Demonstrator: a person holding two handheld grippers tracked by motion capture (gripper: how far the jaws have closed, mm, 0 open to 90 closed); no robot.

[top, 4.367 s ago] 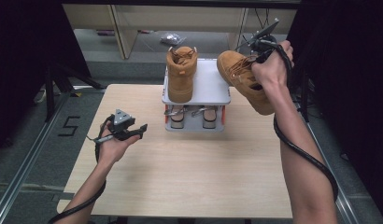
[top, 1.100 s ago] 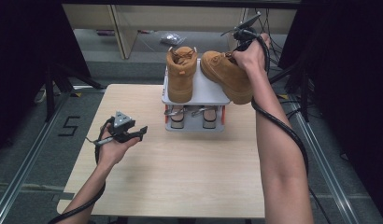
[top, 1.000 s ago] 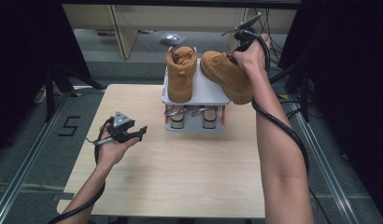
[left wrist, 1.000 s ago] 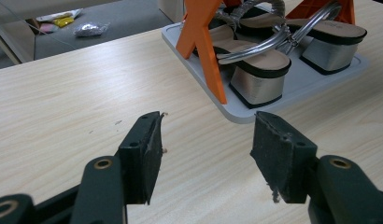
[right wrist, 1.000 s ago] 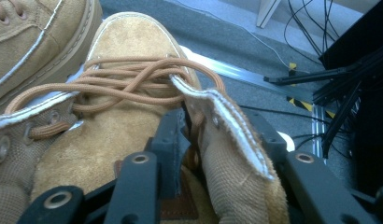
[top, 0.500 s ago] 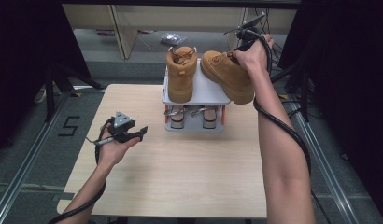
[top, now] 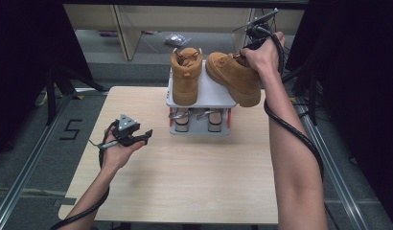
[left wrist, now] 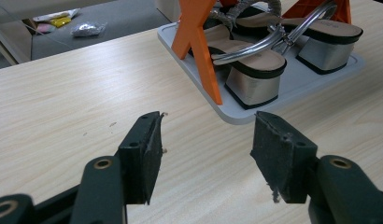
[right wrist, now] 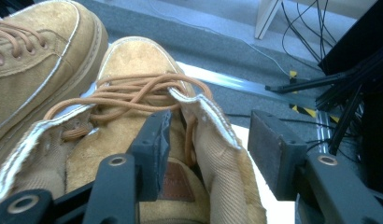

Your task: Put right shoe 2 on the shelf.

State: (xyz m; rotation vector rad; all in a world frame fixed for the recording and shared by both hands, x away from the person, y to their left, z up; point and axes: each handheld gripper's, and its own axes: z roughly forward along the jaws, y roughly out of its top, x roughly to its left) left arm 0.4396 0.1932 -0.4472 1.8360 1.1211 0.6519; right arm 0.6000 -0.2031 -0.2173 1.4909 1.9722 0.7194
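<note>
The right gripper (top: 254, 36) is at the collar of the tan suede lace-up boot (top: 233, 76), which now sits on the right side of the top shelf of the grey two-level shoe rack (top: 199, 98), just beside the second tan boot (top: 186, 74); some seconds ago this boot was held tilted in the air, to the right of the rack. In the right gripper view the jaws have just been opening: one jaw is inside the boot opening, the other outside, and the outer pad stands apart from the collar wall (right wrist: 213, 135), so the boot is released. The left gripper (top: 130, 134) stays over the light wooden table (top: 185, 182), its jaws wide apart and empty, pointing to the silver heeled sandals (left wrist: 255, 70) on the lower shelf.
</note>
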